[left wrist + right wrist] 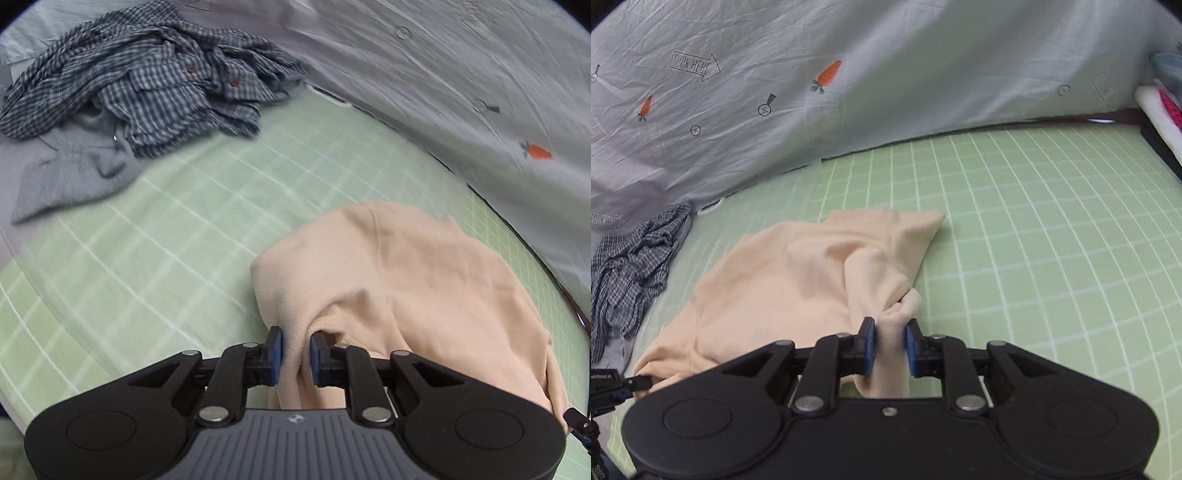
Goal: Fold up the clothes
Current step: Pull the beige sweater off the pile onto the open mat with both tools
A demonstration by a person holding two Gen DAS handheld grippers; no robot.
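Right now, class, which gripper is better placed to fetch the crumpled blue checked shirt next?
Probably left: the crumpled blue checked shirt fills its view's upper left, but sits at the right view's edge. Both grip the peach fleece garment.

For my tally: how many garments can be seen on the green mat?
3: peach garment held by both grippers, checked shirt and grey garment piled at the far left. More may be hidden.

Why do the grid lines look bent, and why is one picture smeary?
Left wrist view: the checked shirt and the green grid mat are streaked by motion blur, while the left gripper looks sharp. Right wrist view: crisper overall; the fisheye lens bows the grid mat's straight lines into curves towards the edges, and the corners darken. Light is soft in both, with only faint shadows in the peach garment's folds.
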